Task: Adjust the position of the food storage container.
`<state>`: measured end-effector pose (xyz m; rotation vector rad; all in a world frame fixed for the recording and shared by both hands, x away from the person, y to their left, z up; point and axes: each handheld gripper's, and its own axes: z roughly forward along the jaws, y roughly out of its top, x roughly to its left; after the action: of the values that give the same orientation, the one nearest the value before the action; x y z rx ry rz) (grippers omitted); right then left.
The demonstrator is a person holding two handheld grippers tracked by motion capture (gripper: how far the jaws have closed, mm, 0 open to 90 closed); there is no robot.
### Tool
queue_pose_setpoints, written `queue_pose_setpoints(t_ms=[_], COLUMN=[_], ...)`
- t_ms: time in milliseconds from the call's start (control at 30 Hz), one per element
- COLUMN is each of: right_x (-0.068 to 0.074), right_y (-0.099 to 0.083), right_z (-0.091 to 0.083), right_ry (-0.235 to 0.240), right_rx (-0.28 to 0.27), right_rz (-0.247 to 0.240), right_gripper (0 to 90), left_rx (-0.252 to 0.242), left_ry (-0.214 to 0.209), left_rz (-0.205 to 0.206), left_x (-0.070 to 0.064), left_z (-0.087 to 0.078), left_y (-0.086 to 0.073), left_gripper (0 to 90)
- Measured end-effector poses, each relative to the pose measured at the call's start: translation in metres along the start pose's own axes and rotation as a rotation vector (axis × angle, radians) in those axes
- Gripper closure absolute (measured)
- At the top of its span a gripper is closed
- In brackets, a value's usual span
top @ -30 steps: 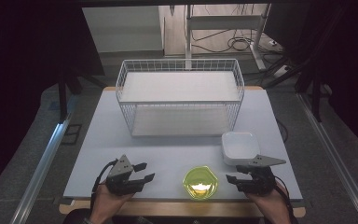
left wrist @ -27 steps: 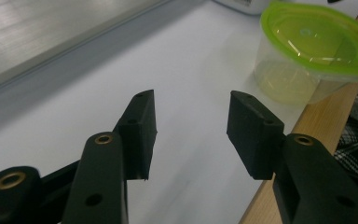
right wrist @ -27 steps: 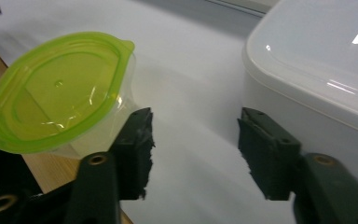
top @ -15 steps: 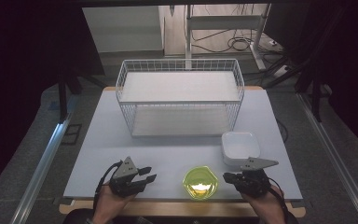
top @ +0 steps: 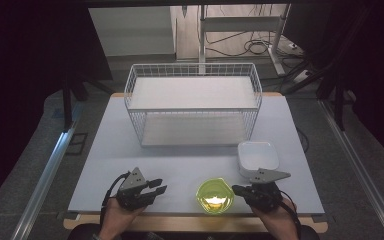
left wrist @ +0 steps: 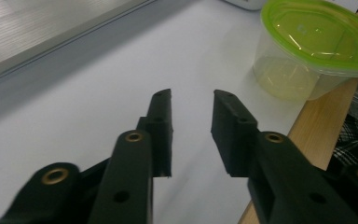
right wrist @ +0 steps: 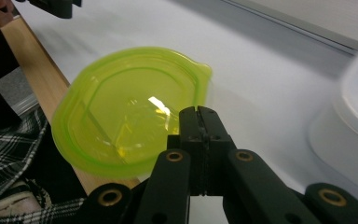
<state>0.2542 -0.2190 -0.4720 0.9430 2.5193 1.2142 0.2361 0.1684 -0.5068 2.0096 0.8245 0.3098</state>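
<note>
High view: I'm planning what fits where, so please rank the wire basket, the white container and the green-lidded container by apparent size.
1. Wire basket, largest by far.
2. White container.
3. Green-lidded container, a little smaller, though it sits nearer the camera, so this gap is unsure.

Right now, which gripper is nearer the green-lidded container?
Right. The right gripper sits just beside the green-lidded container, jaws shut; the left gripper lies farther off, jaws open.

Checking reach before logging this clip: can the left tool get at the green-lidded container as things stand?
Probably yes. The left tool is open and points toward the green-lidded container, with bare white table between them. The right tool is shut beside the container's far side.
</note>
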Motion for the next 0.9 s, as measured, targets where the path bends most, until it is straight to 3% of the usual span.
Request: queue_pose_setpoints(t_ms=[200, 267, 400, 600, 900], right_x=[0.002, 0.004, 0.006, 0.014, 0.019], right_y=[-0.016, -0.021, -0.031, -0.029, -0.017], right_z=[-0.005, -0.003, 0.007, 0.025, 0.048], right_ry=[0.023, 0.012, 0.042, 0.073, 0.129], right_rx=[0.031, 0.072, 0.113, 0.143, 0.137], right_rz=[0.040, 0.047, 0.078, 0.056, 0.060], right_gripper=[89.6, 89.7, 89.6, 89.5, 89.3], left_rx=[-0.004, -0.007, -0.011, -0.017, -0.017], left_ry=[-0.006, -0.002, -0.001, 0.008, 0.011], left_rz=[0.002, 0.002, -0.003, -0.009, -0.011], left_x=[0.000, 0.000, 0.002, 0.005, 0.006], left_z=[-0.002, -0.003, -0.005, -0.008, -0.012], left_y=[0.000, 0.001, 0.001, 0.000, 0.002], left_gripper=[84.7, 86.5, 87.3, 87.2, 87.4])
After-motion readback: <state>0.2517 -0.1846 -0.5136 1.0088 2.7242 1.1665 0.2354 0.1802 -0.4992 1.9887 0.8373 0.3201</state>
